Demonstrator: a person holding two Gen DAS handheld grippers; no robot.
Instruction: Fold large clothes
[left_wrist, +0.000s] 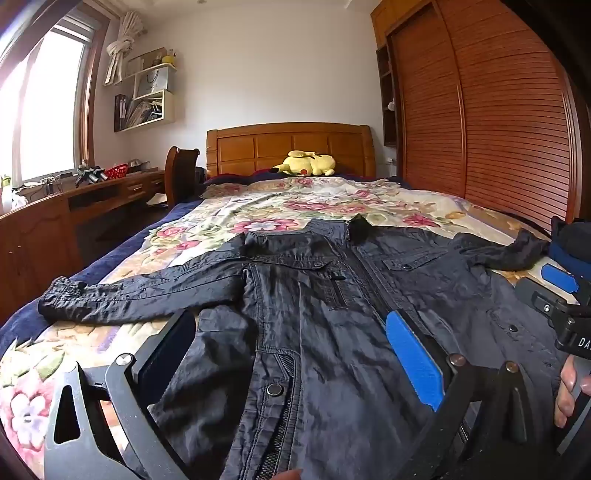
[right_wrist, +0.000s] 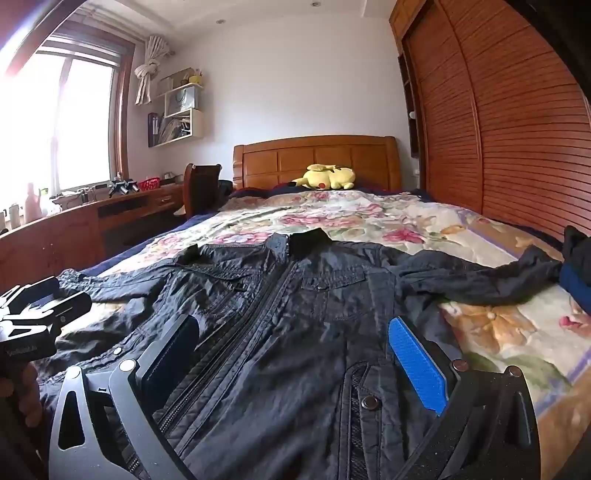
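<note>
A dark navy zip jacket (left_wrist: 317, 302) lies face up and spread flat on the floral bedspread (left_wrist: 280, 206), collar toward the headboard, both sleeves stretched out sideways. It also fills the right wrist view (right_wrist: 306, 314). My left gripper (left_wrist: 291, 332) is open and empty, hovering over the jacket's lower left front. My right gripper (right_wrist: 295, 336) is open and empty over the lower right front, beside the zip. Each gripper shows at the edge of the other's view: the right gripper (left_wrist: 561, 291) and the left gripper (right_wrist: 40, 302).
A yellow plush toy (left_wrist: 306, 163) lies by the wooden headboard (left_wrist: 291, 144). A dark folded pile (right_wrist: 576, 266) sits at the bed's right edge by the sleeve end. A louvred wardrobe (left_wrist: 498, 122) stands right; a desk (left_wrist: 92, 195) and chair (left_wrist: 181, 177) stand left.
</note>
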